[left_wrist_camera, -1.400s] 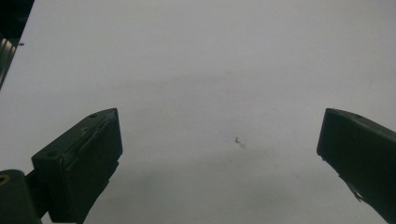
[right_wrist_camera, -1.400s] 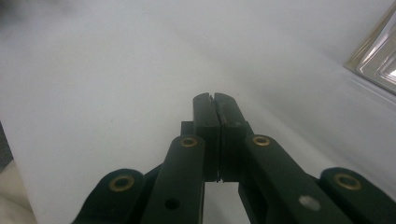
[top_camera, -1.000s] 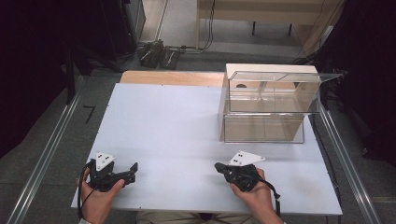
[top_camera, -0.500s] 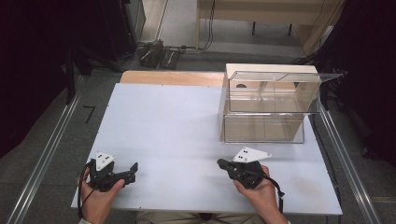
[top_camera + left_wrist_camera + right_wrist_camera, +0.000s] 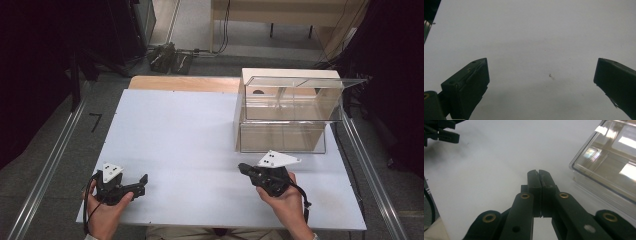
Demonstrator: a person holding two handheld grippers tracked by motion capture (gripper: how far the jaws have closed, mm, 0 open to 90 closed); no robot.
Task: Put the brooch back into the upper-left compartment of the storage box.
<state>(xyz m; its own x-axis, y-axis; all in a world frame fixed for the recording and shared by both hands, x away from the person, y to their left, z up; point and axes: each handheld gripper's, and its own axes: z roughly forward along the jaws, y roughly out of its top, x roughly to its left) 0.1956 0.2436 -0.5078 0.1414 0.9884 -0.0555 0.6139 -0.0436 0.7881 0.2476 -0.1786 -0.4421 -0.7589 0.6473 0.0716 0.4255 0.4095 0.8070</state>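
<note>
Grippers sit at the near edge of the tabletop [image 5: 200, 130], each in a hand. The left gripper [image 5: 142, 184], by the near left corner, has its jaws spread wide with nothing between them; the left gripper view shows bare white surface and a tiny speck between the jaws. The right gripper [image 5: 242, 168], near the right part of that edge, has its jaws pressed together on nothing, their tips aimed across the table, as the right gripper view makes plain. Farther off, at the far right corner, stands the clear plastic box [image 5: 290, 112], apart from both grippers. Nothing appears gripped or moved, so the work seems barely begun. The right gripper view brings the box's wall [image 5: 606, 165] close at its right, and the high view gives the layout.
</note>
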